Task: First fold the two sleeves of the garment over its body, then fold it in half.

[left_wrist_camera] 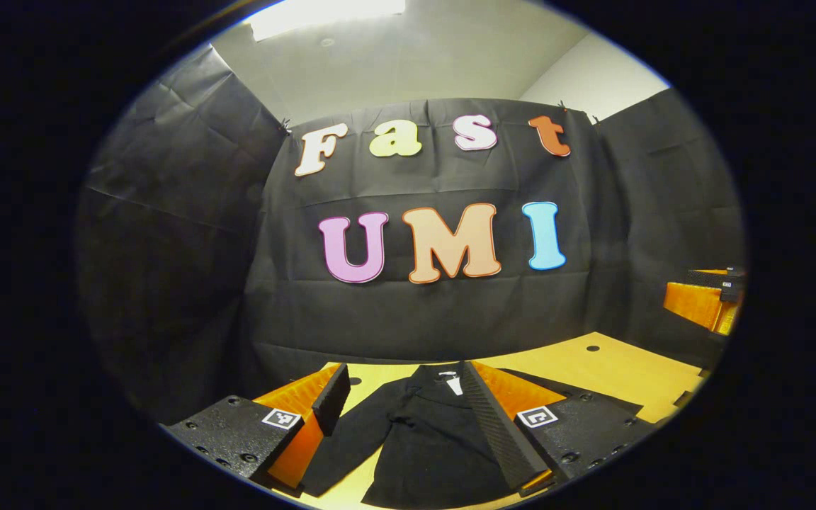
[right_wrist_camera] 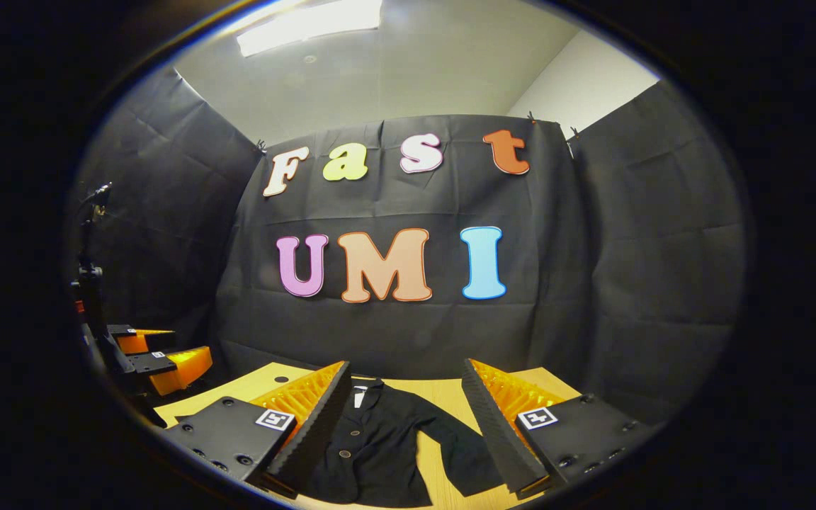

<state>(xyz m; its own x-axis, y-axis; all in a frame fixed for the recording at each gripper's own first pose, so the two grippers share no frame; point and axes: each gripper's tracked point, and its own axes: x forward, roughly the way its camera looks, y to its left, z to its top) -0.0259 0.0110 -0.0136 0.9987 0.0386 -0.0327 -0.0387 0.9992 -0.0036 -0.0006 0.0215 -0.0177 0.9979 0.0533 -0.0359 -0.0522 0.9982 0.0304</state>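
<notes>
On the wooden surface lies a black jacket, below the released left gripper and released right gripper.

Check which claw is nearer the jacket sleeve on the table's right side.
Right. The right claw hangs just short of that sleeve, which shows between its open fingers. The left claw faces the other sleeve.
</notes>
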